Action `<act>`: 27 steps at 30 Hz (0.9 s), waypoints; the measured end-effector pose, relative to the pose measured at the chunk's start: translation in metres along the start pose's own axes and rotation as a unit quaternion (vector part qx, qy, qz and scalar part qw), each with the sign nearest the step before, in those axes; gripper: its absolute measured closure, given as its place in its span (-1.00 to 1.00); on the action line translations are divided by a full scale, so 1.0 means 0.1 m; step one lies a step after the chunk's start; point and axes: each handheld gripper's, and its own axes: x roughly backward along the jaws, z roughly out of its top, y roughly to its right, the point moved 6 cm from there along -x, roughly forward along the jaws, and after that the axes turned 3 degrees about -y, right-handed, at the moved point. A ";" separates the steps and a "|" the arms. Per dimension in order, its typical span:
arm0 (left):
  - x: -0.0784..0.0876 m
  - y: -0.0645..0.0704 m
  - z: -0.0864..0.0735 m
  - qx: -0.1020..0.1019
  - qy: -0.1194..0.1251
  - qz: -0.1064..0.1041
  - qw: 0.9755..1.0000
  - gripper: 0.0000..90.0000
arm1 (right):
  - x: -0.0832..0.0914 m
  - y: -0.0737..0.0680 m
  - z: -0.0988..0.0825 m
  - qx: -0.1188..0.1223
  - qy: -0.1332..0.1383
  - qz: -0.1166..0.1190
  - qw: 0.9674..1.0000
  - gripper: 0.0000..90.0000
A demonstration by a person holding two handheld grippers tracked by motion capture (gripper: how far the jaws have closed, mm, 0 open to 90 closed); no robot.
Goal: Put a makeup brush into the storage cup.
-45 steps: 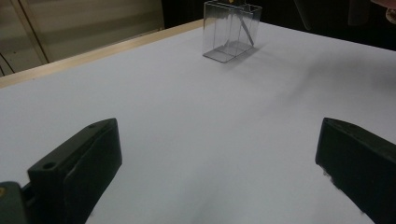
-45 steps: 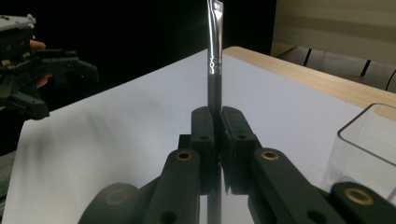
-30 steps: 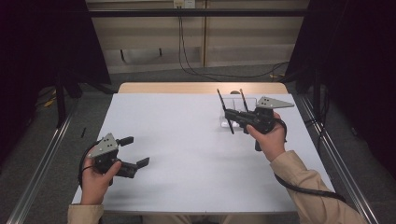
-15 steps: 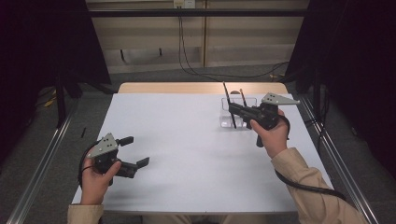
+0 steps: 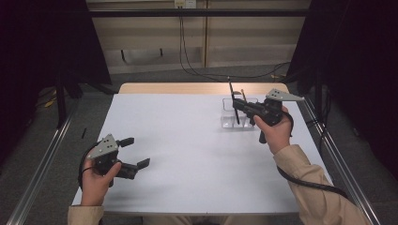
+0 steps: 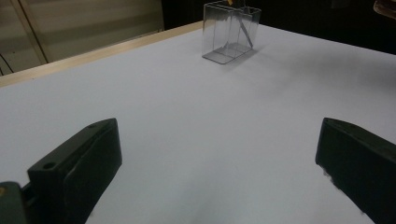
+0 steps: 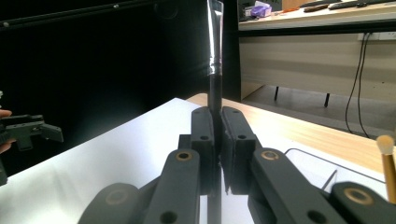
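Slim black brush (image 5: 232,101) – upright in clear box (image 5: 227,119), far right.

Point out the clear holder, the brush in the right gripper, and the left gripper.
clear holder (image 6: 231,32), left gripper view, front wall.
black brush (image 7: 215,88), right gripper view, handle above the jaws.
left gripper (image 5: 135,152), high view, gap between its open jaws.

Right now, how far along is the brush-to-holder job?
Done: one brush with a tan handle already stands in the clear holder. In hand: the right gripper is shut on a black brush, holding it upright over the holder, seemingly partly lowered in. Left: release it and pull away. The left gripper hangs open over the white table, holding nothing.
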 end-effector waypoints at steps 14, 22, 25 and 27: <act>0.01 -0.01 -0.01 0.004 0.002 0.000 1.000 -0.99 | -0.02 0.17 0.07 -0.008 0.016 -0.022 1.000 0.88; 0.01 -0.01 -0.01 0.004 0.002 0.001 1.000 -0.99 | -0.03 0.26 0.10 -0.011 0.024 -0.037 0.999 0.88; 0.01 -0.01 -0.02 0.002 0.001 0.001 1.000 -0.99 | -0.03 0.29 0.10 -0.014 0.024 -0.042 0.999 0.88; 0.01 -0.01 -0.02 0.003 0.001 0.001 1.000 -0.99 | -0.03 0.32 0.11 -0.016 0.026 -0.044 0.999 0.88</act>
